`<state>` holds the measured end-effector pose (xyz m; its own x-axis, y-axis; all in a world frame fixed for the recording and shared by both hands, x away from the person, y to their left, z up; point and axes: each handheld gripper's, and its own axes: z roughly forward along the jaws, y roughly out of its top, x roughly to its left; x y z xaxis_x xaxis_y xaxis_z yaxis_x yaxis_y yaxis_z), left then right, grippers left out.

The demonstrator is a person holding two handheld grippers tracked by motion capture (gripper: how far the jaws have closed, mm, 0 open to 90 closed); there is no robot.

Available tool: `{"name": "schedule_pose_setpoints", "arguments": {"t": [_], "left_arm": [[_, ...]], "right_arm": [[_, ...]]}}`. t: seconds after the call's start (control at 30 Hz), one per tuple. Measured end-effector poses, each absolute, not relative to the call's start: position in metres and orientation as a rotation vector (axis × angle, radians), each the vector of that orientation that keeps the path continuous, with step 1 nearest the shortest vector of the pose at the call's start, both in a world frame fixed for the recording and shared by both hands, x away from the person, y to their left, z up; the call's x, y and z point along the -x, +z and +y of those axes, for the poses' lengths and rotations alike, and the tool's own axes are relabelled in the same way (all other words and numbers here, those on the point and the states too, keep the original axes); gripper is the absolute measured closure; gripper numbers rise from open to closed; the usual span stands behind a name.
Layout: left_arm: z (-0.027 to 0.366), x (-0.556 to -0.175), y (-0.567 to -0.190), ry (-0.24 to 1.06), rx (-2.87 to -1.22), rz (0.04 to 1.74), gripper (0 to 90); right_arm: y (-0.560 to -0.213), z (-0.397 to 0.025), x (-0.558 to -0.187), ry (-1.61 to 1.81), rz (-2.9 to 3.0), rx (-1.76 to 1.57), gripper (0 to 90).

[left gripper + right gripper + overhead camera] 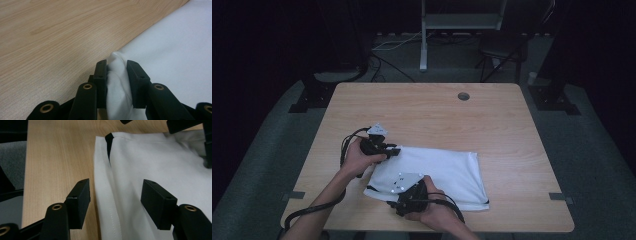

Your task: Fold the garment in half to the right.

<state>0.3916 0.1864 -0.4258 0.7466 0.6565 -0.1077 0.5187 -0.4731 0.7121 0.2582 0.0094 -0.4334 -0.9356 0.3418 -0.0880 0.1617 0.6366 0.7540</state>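
White garment (447,172) laid folded on bench (422,107), front half. Corner pinched in left tool (117,72), jaws closed on cloth. Right tool (115,195) wide open, straddling hem, nothing held. Step judged: gripping for fold. Next: right tool to be closed on edge.

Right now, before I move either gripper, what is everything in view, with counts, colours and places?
Folded white cloth with black trim: one, white, near middle of the table.
Light wooden table: one, pale wood, centre.
Round cable hole: one, grey, far edge of the table.
Grey carpet floor: around the table.
Left gripper: one, black, shut on the cloth's far-left corner.
Right gripper: one, black, open, straddling the cloth's near edge.
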Motion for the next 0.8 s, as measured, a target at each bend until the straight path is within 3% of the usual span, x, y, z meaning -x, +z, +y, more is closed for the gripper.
{"name": "schedule_pose_setpoints", "arguments": {"t": [0.5, 0.8], "left_arm": [[0.186, -0.392, -0.428, 0.184, -2.185, 0.914, 77.2], [0.184, -0.388, -0.406, 0.190, -2.156, 0.900, 77.8]], "right_arm": [[-0.439, 0.006, -0.260, 1.156, 2.614, -0.471, 80.0], [-0.428, -0.005, -0.258, 1.302, 2.539, -0.574, 83.5]]}}
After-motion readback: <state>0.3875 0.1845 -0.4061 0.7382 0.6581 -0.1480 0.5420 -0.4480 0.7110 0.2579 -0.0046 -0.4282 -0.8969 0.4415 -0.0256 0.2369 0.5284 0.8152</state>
